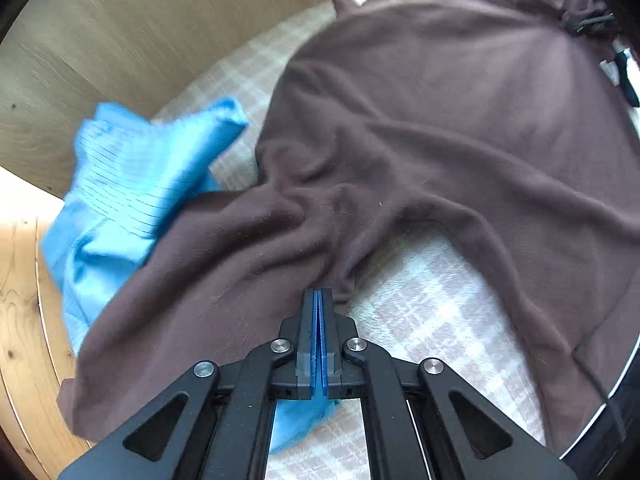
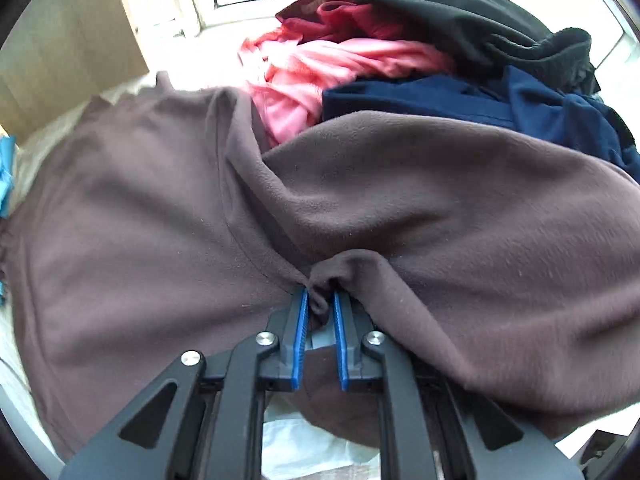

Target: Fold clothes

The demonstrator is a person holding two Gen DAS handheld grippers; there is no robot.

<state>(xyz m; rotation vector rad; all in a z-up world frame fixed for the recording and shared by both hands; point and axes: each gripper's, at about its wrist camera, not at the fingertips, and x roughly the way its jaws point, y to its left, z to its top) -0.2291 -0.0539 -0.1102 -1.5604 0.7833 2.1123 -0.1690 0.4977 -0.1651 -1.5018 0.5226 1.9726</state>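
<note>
So, both sets of tongs parked on the near edge of the brown fleece (image 1: 420,120), everything else of it stretching away up-frame. Laid out on a pale checked cover (image 1: 432,312) — bed or tabletop, can't say which.

Left tongs (image 1: 319,296): pads squeezed together, tips right at the fleece hem where a ridge of folds bunches up. Looks like a thin bit of edge caught between them, but the actual nip sits hidden behind the tips, so not totally sure. Right tongs (image 2: 320,300): clamped on a thick pinch of the same fleece, a fat little roll of fabric poking up between the blue pads, plainly gripped.

Key bit for the next move: bulk of the garment lying forward of both grips, long axis running crosswise between the two hands, seam visible heading off diagonally in the right wrist view. Neither hand really nearer, both already on the edge. Probably calls for lifting that near edge and carrying it away over the body to make the fold.

Worth watching: blue striped garment (image 1: 132,184) tucked partly under the fleece on the left side, could get dragged along. Unfolded pile at the far end, pink (image 2: 340,76), navy (image 2: 500,108), black (image 2: 460,20), touching the far edge of the fleece, so not much landing room there.
</note>
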